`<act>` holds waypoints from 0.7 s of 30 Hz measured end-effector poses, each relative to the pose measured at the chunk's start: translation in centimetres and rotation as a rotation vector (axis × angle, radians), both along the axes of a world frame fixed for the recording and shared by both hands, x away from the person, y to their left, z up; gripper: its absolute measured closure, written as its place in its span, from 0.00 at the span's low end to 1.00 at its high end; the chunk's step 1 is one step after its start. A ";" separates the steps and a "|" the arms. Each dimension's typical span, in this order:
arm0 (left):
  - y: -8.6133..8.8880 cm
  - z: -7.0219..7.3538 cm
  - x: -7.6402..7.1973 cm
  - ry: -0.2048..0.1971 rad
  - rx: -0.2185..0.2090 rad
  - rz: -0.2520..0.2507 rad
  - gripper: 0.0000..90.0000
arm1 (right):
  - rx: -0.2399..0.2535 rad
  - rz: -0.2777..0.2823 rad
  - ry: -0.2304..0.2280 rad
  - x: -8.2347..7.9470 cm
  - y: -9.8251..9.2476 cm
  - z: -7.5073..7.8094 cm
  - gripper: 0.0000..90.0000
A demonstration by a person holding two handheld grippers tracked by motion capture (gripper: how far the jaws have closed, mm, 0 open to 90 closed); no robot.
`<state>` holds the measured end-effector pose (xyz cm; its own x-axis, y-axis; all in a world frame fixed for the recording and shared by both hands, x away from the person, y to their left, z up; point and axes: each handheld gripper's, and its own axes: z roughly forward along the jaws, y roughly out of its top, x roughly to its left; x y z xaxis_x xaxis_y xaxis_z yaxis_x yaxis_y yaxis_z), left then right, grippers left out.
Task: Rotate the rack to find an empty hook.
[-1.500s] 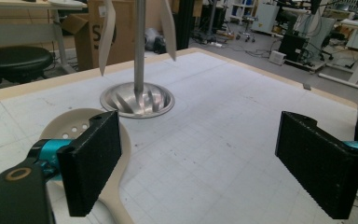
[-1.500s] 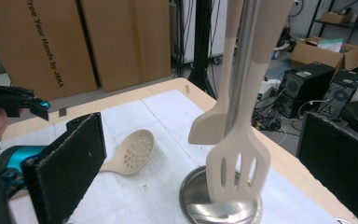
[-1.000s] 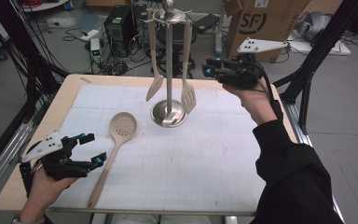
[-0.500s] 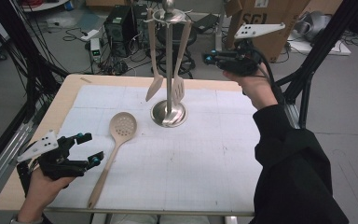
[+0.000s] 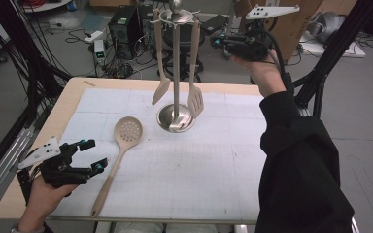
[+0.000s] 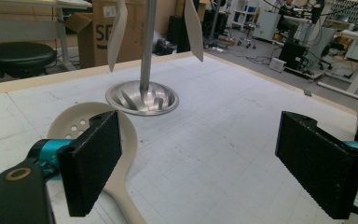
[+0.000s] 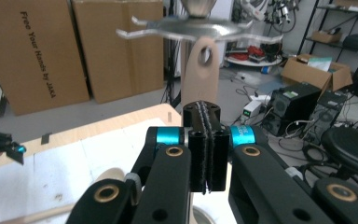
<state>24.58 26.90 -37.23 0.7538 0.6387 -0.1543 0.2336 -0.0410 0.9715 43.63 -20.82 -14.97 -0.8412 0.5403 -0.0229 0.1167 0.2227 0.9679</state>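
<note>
wooden slotted turner (image 5: 194, 99) now hangs on the rack (image 5: 175, 119) at the far middle of the tabletop (image 5: 209, 170). right tool (image 5: 219, 42) has just closed empty and lifted away (hanging looks done). left tool (image 5: 93, 155) waits open beside the skimmer (image 5: 126, 133), near left.

A utensil stand (image 5: 175, 119) is set mid-bench (image 5: 213, 194), with a spatula (image 5: 194, 99) and a spoon (image 5: 161, 91) hung from its top. A slotted ladle (image 5: 121, 145) is laid left of the stand, near the left hand-held gripper (image 5: 90, 155). The right hand-held gripper (image 5: 221, 43) is raised right of the stand's top.
</note>
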 end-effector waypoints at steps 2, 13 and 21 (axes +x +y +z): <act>0.1 0.0 0.0 0.001 0.000 0.004 0.17 | 0.002 -0.002 0.000 0.3 0.1 0.3 1.00; 0.3 0.0 0.0 -0.001 -0.004 0.009 0.17 | 0.016 -0.012 -0.011 1.3 0.9 1.3 1.00; 0.5 0.0 0.0 0.000 -0.006 0.013 0.17 | 0.010 -0.055 -0.025 1.7 1.5 1.7 1.00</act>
